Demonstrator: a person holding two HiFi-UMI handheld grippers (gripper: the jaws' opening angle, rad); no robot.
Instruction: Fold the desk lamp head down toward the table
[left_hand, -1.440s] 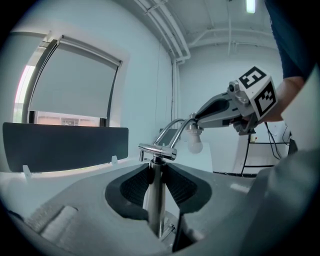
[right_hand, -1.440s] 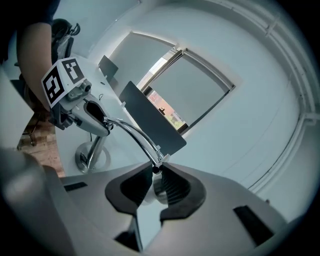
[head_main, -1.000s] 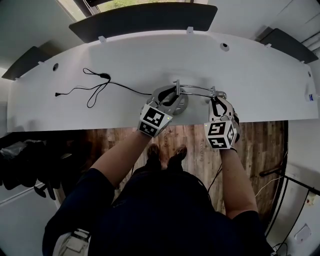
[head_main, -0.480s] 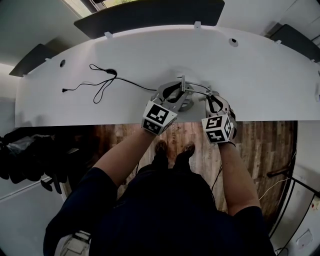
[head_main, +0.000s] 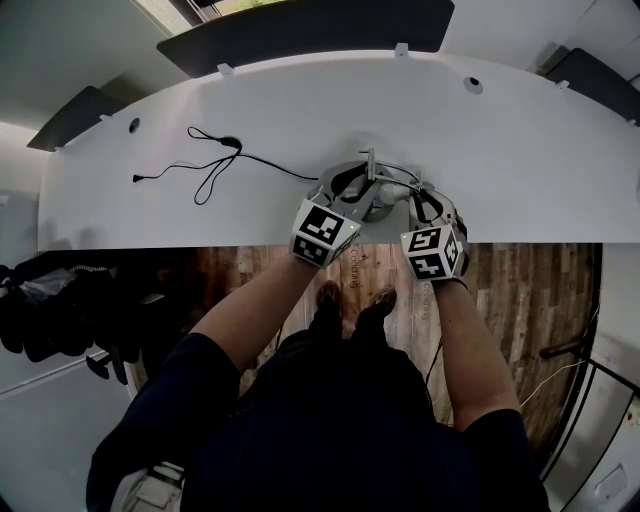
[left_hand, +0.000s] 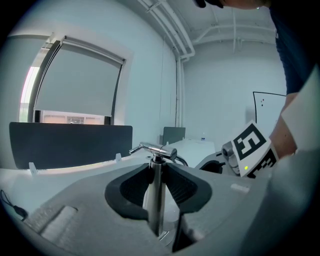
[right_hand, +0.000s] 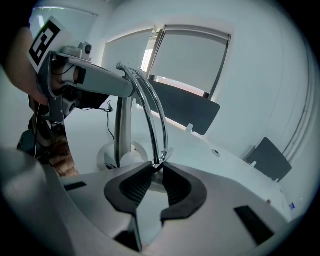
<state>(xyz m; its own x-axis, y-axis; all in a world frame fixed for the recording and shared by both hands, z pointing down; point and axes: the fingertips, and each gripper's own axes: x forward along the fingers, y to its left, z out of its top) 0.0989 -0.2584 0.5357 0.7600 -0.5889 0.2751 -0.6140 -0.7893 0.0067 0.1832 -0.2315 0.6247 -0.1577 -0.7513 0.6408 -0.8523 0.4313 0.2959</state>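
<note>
A chrome desk lamp stands on its round base (head_main: 378, 206) near the front edge of the white table (head_main: 520, 150). My left gripper (head_main: 345, 198) (left_hand: 159, 200) is shut on the lamp's upright post (left_hand: 157, 172) (right_hand: 123, 125). From the joint (left_hand: 156, 149) at the post's top, a thin arched chrome arm (right_hand: 150, 107) curves down to my right gripper (head_main: 428, 205) (right_hand: 156, 175). Its jaw tips pinch the clip-like end of the lamp head (right_hand: 161, 159), low over the table to the right of the base. The left gripper (right_hand: 125, 87) also shows gripping the post in the right gripper view.
A black cable (head_main: 215, 160) lies looped on the table left of the lamp and runs to its base. Dark divider panels (head_main: 310, 35) stand behind the table's far edge. The table's front edge runs just under both grippers, with wooden floor (head_main: 520, 290) below.
My right gripper has come down and closer to the lamp base, bringing the end of the lamp head lower with it. The left gripper has stayed on the post.
</note>
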